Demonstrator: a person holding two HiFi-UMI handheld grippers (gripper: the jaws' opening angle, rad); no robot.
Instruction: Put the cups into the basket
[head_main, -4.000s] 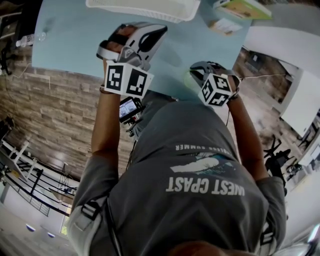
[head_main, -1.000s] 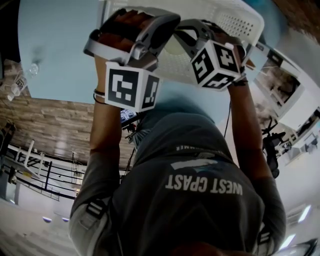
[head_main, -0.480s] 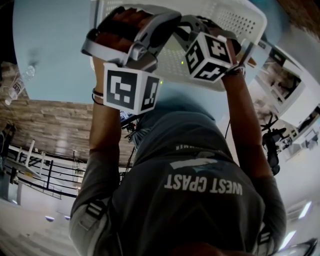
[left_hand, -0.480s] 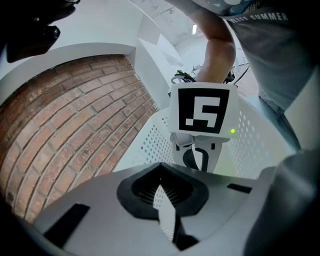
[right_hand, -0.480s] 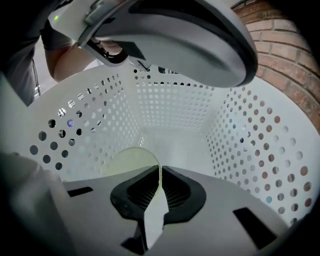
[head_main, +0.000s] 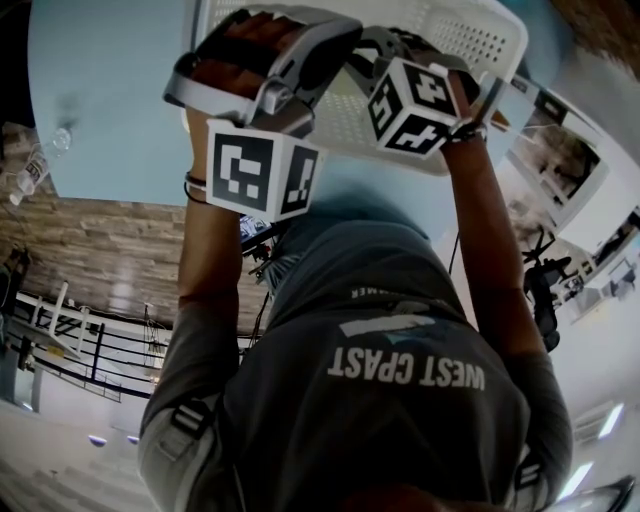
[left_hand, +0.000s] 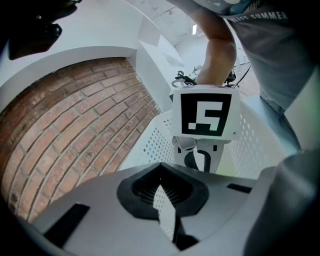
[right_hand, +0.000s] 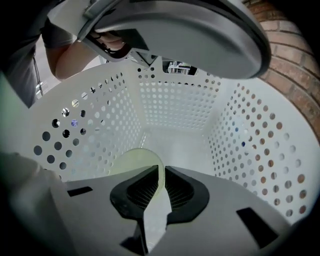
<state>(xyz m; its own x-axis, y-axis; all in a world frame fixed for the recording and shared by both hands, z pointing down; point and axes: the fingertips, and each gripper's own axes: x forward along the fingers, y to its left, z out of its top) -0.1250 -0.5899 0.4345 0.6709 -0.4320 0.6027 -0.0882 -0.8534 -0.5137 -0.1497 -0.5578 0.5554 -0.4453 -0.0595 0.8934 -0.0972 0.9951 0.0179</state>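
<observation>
The white perforated basket (head_main: 478, 42) stands on the light blue table (head_main: 110, 90), and both grippers hang over it. My right gripper (head_main: 385, 60) reaches down inside the basket (right_hand: 175, 107), and its jaws are shut on the thin wall of a pale green cup (right_hand: 132, 162). The cup hangs just above the basket floor near the left wall. My left gripper (head_main: 265, 65) is beside it, jaws closed to a narrow slit (left_hand: 161, 192) with no cup showing between them. The right gripper's marker cube (left_hand: 201, 112) faces it.
A clear water bottle (head_main: 35, 165) lies off the table's left edge. A brick wall (left_hand: 75, 125) rises behind the basket. The person's arms and grey shirt (head_main: 400, 370) fill the lower head view.
Four seconds ago both grippers hung over the table's near edge; now they are over the basket. In the last second the right gripper has edged left and farther in.
</observation>
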